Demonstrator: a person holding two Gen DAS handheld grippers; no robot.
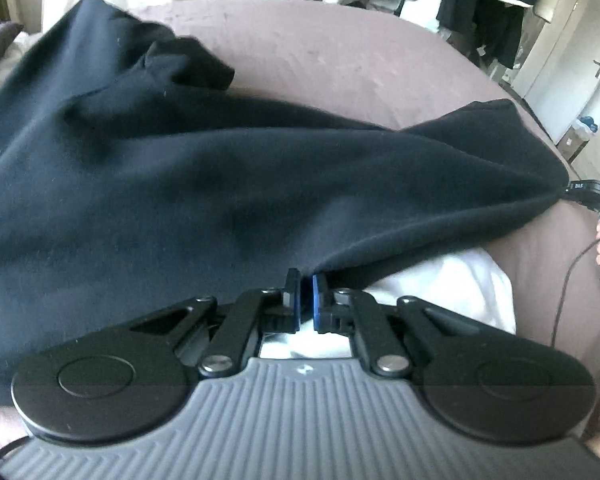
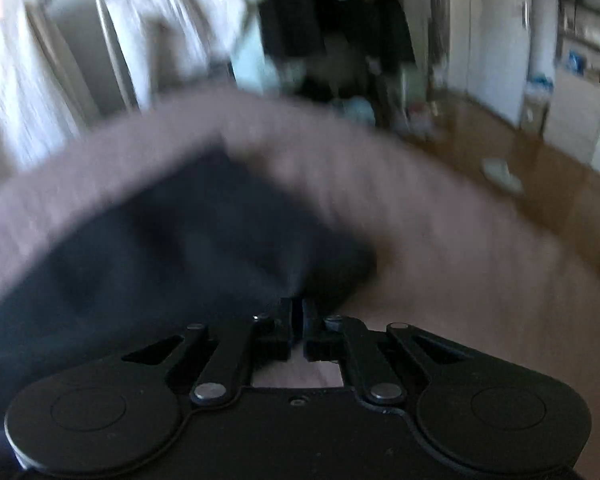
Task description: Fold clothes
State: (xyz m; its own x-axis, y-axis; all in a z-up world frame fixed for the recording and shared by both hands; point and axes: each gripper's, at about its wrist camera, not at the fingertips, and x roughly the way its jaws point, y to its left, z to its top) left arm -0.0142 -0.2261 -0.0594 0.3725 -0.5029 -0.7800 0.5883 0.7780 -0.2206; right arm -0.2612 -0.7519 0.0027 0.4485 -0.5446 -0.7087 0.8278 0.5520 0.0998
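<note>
A large black garment lies spread over a mauve bed sheet. My left gripper is shut on the garment's near edge, which is pulled taut to the right. My right gripper is shut on another corner of the same black garment; it also shows at the right edge of the left wrist view, holding the stretched corner. The right wrist view is motion-blurred.
A white cloth lies under the garment's near edge. Dark clothes hang on a rack beyond the bed, beside a white door. A wooden floor with a pale object lies to the right of the bed.
</note>
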